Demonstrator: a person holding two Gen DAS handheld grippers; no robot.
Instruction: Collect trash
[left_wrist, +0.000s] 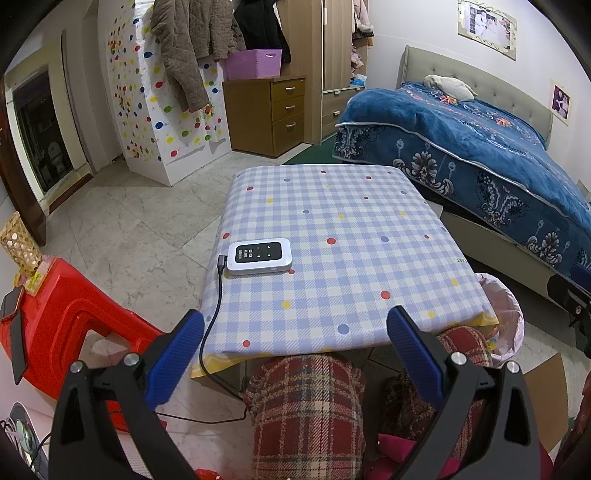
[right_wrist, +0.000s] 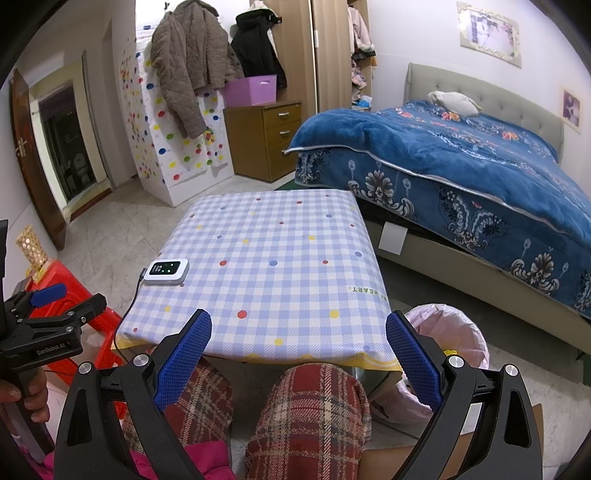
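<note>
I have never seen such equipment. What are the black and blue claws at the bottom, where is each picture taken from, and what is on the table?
The claws are two hand-held grippers; a person holds one in each hand. Each carries a wide-angle camera looking forward along its fingers, so each picture shows its own gripper from behind.

The left camera shows the left gripper; the right camera shows the right gripper. Both are open and hold nothing. The person sits with knees under the table.

On the checked cloth lies only a small white device with a dark screen and a black cable. A bin with a pink bag stands at the table's right corner.
</note>
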